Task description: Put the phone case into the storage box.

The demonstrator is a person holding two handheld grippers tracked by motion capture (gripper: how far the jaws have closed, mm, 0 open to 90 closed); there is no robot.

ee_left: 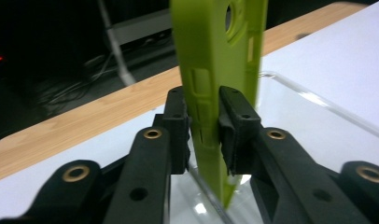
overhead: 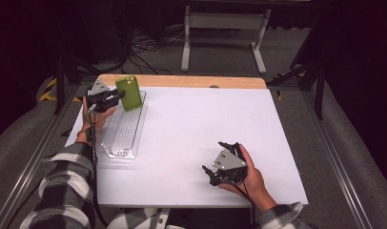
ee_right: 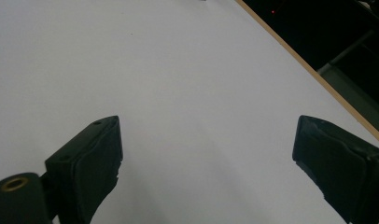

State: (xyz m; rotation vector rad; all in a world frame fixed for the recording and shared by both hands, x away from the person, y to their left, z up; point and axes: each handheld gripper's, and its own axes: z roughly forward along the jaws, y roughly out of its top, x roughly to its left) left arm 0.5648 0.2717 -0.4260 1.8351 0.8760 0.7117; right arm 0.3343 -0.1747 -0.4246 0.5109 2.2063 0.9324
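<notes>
Left gripper (overhead: 116, 97): held up over the far left corner of the table, its two black jaws clamped on the lower part of a green phone case (overhead: 128, 92); the left gripper view (ee_left: 202, 135) shows the jaws pressing the case from both sides

Green phone case: upright, edge-on to the jaws (ee_left: 215, 70), with the camera cut-out near its top; it hangs above the far end of a clear plastic tray (overhead: 122, 129), and I cannot tell whether its lower edge touches the tray

Clear plastic tray: long and narrow, lying on the white table top (overhead: 201, 124) along the left side, ridged on the inside (its near end is just beside the person's left forearm); its rim (ee_left: 318, 100) shows behind the case in the left gripper view

Right gripper (overhead: 215, 162): low over the near right part of the table, well apart from the tray, jaws spread wide with nothing between them; the right gripper view (ee_right: 206, 158) has bare white surface between the two jaws

Person: plaid sleeves (overhead: 63, 186) come in from the bottom edge, one hand on each gripper

Table: white sheet over a wooden top, a wooden strip (overhead: 182, 81) showing along the far edge

Beyond the table: dark floor with cables and a white metal frame (overhead: 225, 28)
</notes>
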